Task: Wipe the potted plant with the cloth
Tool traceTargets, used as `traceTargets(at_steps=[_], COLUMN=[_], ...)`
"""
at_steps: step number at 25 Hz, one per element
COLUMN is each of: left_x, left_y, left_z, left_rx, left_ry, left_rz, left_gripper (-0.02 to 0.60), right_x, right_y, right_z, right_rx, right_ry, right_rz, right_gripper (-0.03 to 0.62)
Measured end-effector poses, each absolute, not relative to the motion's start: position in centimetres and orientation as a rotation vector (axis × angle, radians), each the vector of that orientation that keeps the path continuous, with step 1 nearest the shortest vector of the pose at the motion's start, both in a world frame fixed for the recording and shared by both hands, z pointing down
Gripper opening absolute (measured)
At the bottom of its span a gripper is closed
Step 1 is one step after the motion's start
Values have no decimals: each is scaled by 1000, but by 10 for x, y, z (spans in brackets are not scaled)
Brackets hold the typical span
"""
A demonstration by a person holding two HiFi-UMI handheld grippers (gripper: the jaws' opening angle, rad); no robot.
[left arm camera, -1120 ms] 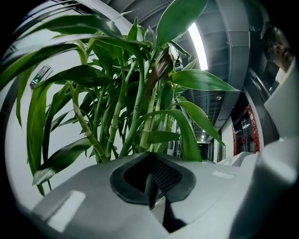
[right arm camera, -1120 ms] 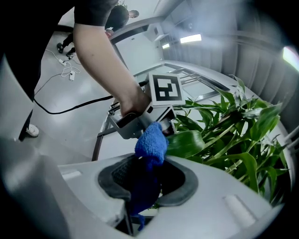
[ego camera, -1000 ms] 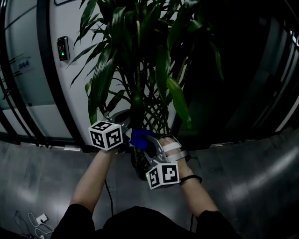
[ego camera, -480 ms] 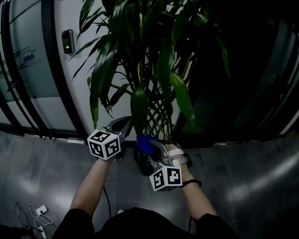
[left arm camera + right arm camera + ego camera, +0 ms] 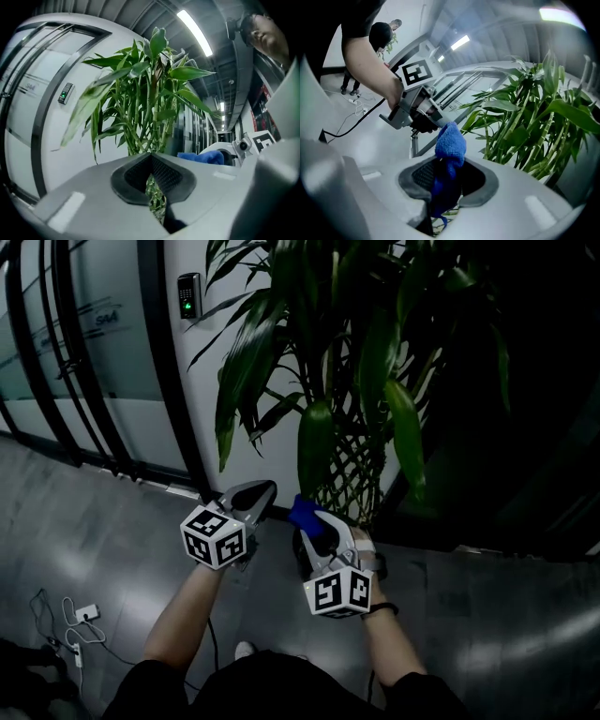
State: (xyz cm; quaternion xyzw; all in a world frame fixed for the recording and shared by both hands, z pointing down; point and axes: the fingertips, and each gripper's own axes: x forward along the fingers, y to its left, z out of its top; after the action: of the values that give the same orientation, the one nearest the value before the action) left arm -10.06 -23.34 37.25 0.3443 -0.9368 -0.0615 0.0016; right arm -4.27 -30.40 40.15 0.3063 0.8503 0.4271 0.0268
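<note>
Head view: the potted plant [image 5: 356, 381] stands against a white wall on the grey floor [image 5: 112, 531], its latticed stems [image 5: 352, 474] rising behind both tools and its pot lost in shadow. The left gripper [image 5: 255, 495] and the right gripper [image 5: 309, 519] are raised side by side just below one drooping leaf [image 5: 315, 446], neither touching it, and the blue cloth [image 5: 302, 512] protrudes from the right one. Left gripper view: the fingers [image 5: 136, 173] meet at their tips with nothing between them, and the foliage lies well ahead. Right gripper view: the fingers [image 5: 417, 176] are clamped on the cloth, a folded tuft of which stands above them while the rest hangs below; the plant fills the right of the field. Wiping appears not yet begun. Likely faults: the cloth, pinched in a narrow bite, may pull free when dragged along a leaf; an unsupported leaf may bend or tear under pressure, since the left gripper holds none; a hard finger edge rather than cloth may scrape the blade.
</note>
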Motion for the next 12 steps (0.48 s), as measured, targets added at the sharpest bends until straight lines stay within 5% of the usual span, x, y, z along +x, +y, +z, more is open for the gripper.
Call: traceTargets(at_steps=[12], left_x=[-51], left_y=[-150], left_z=[404], left_rx=[705], left_ry=[-3024], left_rz=[-161], left_gripper=[6], right_x=[-29], right_y=[-242], right_z=[407], right_rx=[1169], right_ry=[2492], right_rz=[1160], right_gripper=[110])
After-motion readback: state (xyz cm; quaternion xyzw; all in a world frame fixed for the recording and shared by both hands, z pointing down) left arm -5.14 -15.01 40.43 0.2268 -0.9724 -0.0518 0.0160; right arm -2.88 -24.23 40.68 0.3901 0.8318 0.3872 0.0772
